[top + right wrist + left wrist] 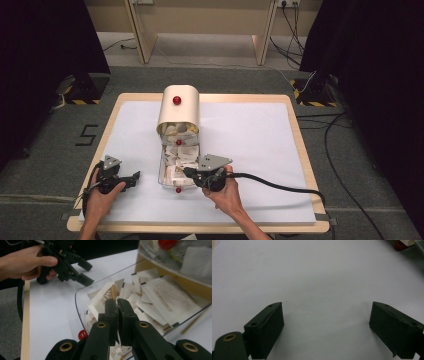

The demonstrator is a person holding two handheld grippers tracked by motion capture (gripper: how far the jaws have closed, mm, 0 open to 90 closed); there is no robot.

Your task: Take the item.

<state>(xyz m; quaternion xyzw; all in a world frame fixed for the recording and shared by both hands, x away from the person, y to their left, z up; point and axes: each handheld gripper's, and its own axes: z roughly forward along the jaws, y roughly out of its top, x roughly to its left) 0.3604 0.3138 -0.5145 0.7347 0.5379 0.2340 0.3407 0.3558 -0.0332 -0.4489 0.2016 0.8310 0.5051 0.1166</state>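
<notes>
With the right tongs (117,305) clenched on a paper sachet (103,298) inside the clear tray (79,305) on the surface (250,135), the picking step is underway; next, lift it out gently, left tongs (325,325) released.

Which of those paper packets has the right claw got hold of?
Start at the cream roll-top box mid-table, then its clear tray of packets in front. The right claw is shut on one white packet: it stands up above the flat ones, with brown print.

Bare table (250,150) (right of box (178,150))
</notes>
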